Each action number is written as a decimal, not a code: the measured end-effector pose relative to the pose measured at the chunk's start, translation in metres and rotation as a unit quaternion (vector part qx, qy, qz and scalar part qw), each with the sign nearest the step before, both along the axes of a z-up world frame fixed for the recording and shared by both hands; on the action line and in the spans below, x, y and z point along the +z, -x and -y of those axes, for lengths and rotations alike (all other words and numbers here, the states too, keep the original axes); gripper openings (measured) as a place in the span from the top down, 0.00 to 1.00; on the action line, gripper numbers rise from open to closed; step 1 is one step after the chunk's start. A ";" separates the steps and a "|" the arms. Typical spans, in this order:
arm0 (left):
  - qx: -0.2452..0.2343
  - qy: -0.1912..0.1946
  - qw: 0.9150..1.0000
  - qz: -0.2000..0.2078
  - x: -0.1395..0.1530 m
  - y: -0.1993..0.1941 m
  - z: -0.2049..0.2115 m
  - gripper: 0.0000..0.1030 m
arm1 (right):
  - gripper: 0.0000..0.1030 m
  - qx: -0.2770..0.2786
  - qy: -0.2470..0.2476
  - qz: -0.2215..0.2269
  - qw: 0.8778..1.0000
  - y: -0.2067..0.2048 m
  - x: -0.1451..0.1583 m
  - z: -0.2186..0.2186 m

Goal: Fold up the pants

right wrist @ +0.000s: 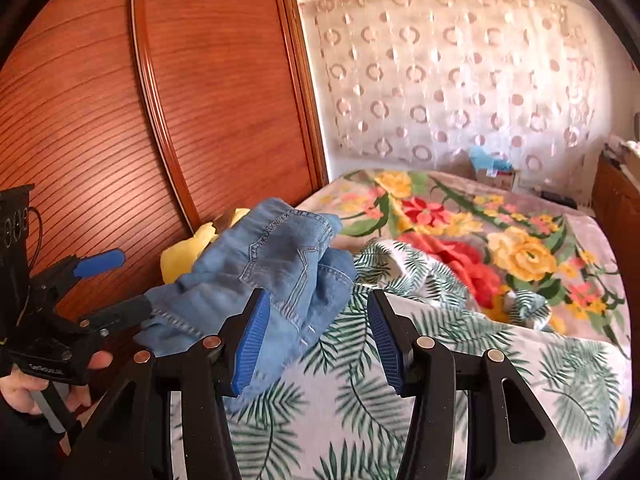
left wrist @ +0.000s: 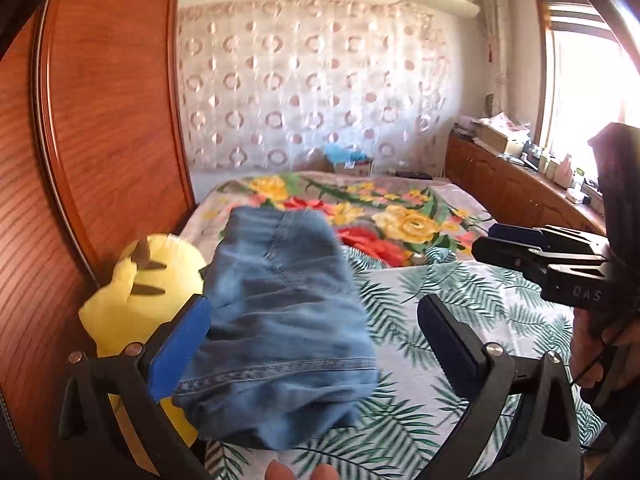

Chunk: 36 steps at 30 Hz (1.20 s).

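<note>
The left hand-held gripper (left wrist: 314,338) is seen with its jaws spread wide, and nothing is clamped between them. In its own view the pants (left wrist: 280,320) are seen lying between the two blue pads as a compact denim bundle, with the hemmed edge nearest the camera and the rest running away toward 12 o'clock; whether the left pad touches the cloth cannot be told. The right hand-held gripper (right wrist: 316,338) is likewise held with its jaws apart and empty. In its view the pants (right wrist: 264,272) are found at about 10 o'clock from the jaws, with the near corner of the cloth passing behind the left pad, and the left hand-held gripper (right wrist: 116,288) is seen at 9 o'clock beside the cloth edge.

The pants are judged to be already folded into a bundle and laid on the bed (right wrist: 460,380), on the leaf-printed sheet, just beside a yellow plush toy (left wrist: 148,288) at 9 o'clock. The step in hand is judged to be the release or final tidying of the fold. If anything is called for next, the loose, bunched far end would need to be squared and pressed flat; otherwise both tools can be drawn clear.
</note>
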State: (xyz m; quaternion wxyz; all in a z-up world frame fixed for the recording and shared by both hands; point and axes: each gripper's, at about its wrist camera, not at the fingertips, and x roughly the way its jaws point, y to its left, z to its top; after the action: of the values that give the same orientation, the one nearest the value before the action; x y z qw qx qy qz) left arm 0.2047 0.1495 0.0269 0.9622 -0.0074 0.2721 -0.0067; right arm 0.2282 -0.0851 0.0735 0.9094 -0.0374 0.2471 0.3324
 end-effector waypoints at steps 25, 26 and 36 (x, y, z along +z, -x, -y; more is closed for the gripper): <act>-0.053 -0.004 0.997 0.060 0.041 0.092 0.109 0.00 | 0.38 -0.125 -0.013 0.069 0.990 0.171 0.029 0.100; -0.053 -0.006 0.997 0.061 0.042 0.094 0.113 0.00 | 0.38 -0.131 -0.016 0.071 0.989 0.176 0.030 0.104; -0.057 -0.007 0.995 0.086 0.061 0.126 0.139 0.00 | 0.38 -0.188 -0.009 0.097 0.977 0.215 0.036 0.107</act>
State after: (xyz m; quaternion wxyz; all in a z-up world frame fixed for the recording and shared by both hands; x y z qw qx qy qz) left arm 0.0786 0.0101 0.0877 0.9801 0.0150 0.1883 -0.0601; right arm 0.0131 -0.1922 0.1099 0.9757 -0.0139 0.1568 0.1526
